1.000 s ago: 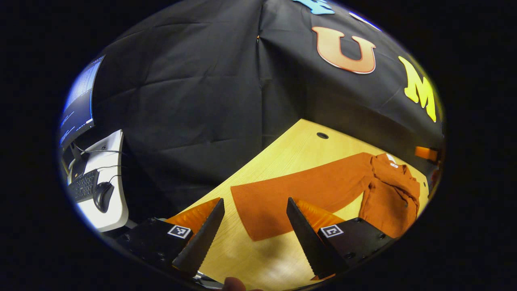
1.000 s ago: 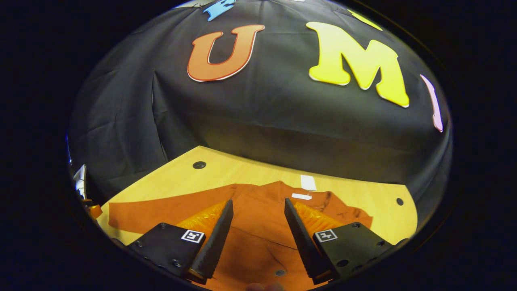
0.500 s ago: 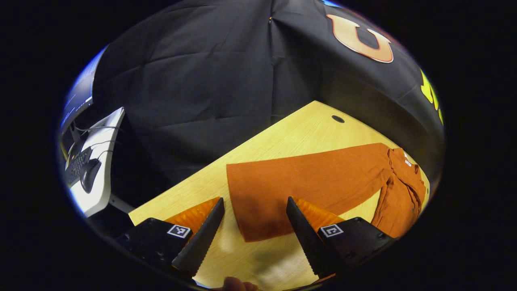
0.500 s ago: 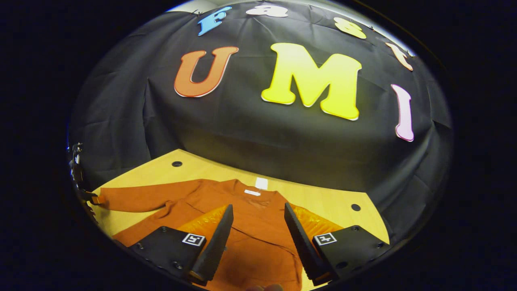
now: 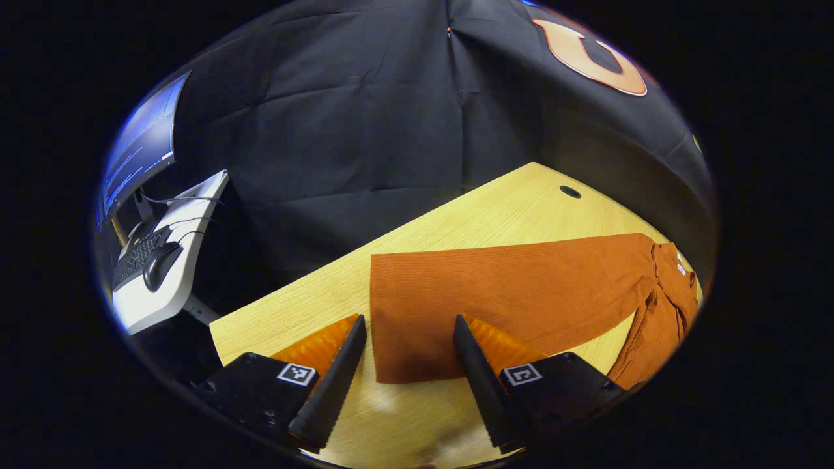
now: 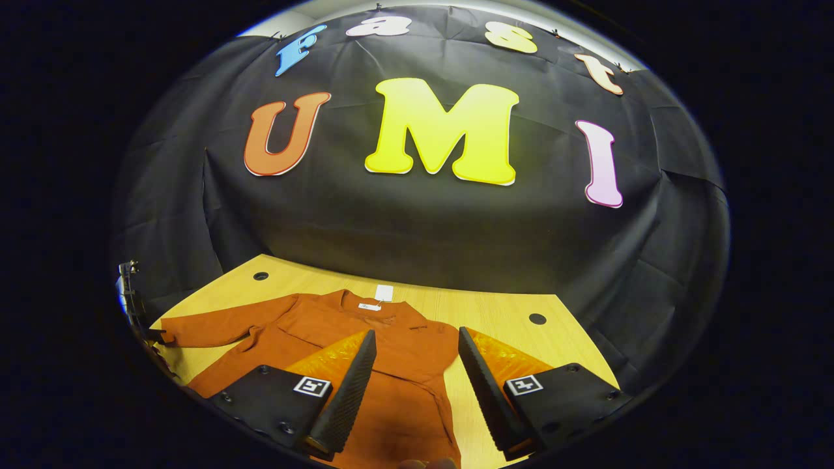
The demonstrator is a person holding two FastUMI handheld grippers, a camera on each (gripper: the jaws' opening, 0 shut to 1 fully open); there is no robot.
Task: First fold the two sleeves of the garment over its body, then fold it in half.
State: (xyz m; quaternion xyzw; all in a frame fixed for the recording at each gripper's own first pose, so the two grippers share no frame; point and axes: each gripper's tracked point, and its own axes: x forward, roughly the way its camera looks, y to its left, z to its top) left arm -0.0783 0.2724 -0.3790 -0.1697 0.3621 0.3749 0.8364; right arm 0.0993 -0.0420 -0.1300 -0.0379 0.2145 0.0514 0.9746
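Approaching the outstretched sleeve (image 5: 495, 286) of the garment (image 6: 365, 339).
Its cuff end is framed by the spread-open left gripper (image 5: 407, 378); the right gripper (image 6: 414, 384), also spread, is held above the body.

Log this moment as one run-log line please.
left gripper: open, over cuff of outstretched sleeve | right gripper: open, above garment body | table | sleeve not yet folded

both tools gape wide: left tool (image 5: 405, 365), right tool (image 6: 412, 381).
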